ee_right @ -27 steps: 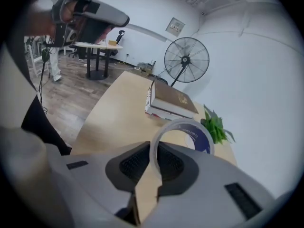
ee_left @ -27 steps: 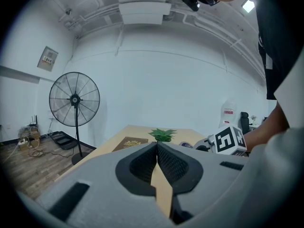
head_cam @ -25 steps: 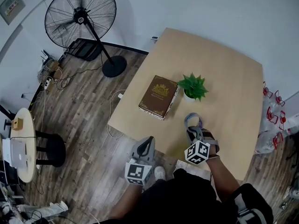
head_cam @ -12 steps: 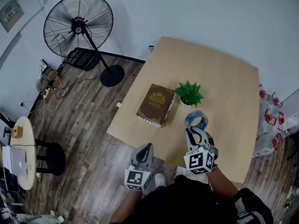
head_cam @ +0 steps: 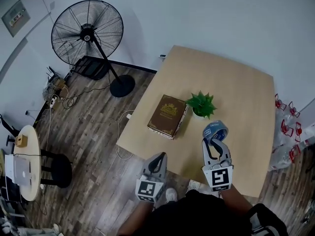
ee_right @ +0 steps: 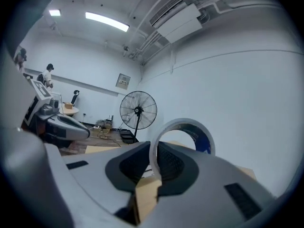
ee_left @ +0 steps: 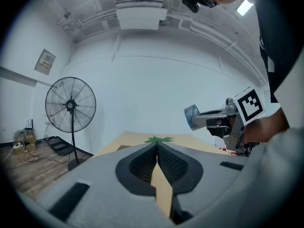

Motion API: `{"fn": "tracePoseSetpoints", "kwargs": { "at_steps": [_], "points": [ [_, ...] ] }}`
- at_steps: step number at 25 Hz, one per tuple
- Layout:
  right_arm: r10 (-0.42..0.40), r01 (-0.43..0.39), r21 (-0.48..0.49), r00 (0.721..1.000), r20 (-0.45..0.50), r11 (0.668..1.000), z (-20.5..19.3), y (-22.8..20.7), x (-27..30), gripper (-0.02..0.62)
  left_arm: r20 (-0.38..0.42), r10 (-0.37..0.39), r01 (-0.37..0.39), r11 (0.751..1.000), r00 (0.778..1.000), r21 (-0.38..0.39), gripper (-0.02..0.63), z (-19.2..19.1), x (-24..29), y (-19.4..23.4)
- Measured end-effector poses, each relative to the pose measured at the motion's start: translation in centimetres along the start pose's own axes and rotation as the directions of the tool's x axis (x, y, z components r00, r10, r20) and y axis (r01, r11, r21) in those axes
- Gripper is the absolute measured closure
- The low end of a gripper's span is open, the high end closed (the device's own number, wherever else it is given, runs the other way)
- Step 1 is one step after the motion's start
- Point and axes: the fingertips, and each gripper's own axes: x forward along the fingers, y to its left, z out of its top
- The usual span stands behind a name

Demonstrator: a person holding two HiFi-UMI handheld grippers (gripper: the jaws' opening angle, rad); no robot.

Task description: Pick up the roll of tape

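The roll of tape (head_cam: 215, 131), a pale ring with a blue printed inner face, hangs in the air above the near part of the wooden table (head_cam: 241, 82). My right gripper (head_cam: 214, 141) is shut on its wall. In the right gripper view the tape roll (ee_right: 201, 137) stands upright as a ring, with the right gripper (ee_right: 154, 151) pinching its left side. The left gripper view shows the tape roll (ee_left: 191, 116) at the tip of the right gripper (ee_left: 196, 120). My left gripper (head_cam: 157, 159) hangs off the table's near left edge, shut and holding nothing, as the left gripper (ee_left: 156, 147) view also shows.
A brown book (head_cam: 167, 115) and a small potted plant (head_cam: 201, 103) sit on the table just beyond the tape. A standing fan (head_cam: 88, 31) is on the floor at the far left. A round side table (head_cam: 27, 161) and a stool (head_cam: 59, 163) stand at the left.
My right gripper has risen from the tabletop with the tape roll in it and has rolled, so its marker cube now faces up. The left gripper has hardly moved.
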Motion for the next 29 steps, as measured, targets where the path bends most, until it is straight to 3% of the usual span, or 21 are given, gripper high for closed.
{"fn": "tracePoseSetpoints", "kwargs": {
  "at_steps": [9, 20, 24, 29],
  "points": [
    [-0.024, 0.013, 0.127, 0.996, 0.087, 0.992, 1.9, -0.7, -1.1, 0.557, 0.022, -0.016, 0.016, 1.0, 1.0, 0.022, 0.601, 1.4, 0.4, -0.9],
    [-0.023, 0.01, 0.103, 0.992, 0.127, 0.995, 3.2, -0.8, -2.0, 0.557, 0.033, -0.027, 0.026, 0.999, 0.999, 0.031, 0.601, 2.1, 0.3, -1.3],
    [0.011, -0.013, 0.014, 0.991, 0.132, 1.0, 3.2, -0.8, -2.1, 0.557, 0.036, -0.033, 0.032, 0.999, 0.999, 0.031, 0.601, 2.3, 0.5, -1.4],
    [0.019, -0.028, 0.052, 0.988, 0.156, 0.998, 3.9, -0.8, -2.2, 0.558, 0.03, -0.032, 0.031, 0.999, 0.999, 0.021, 0.601, 2.1, 0.4, -1.7]
  ]
}}
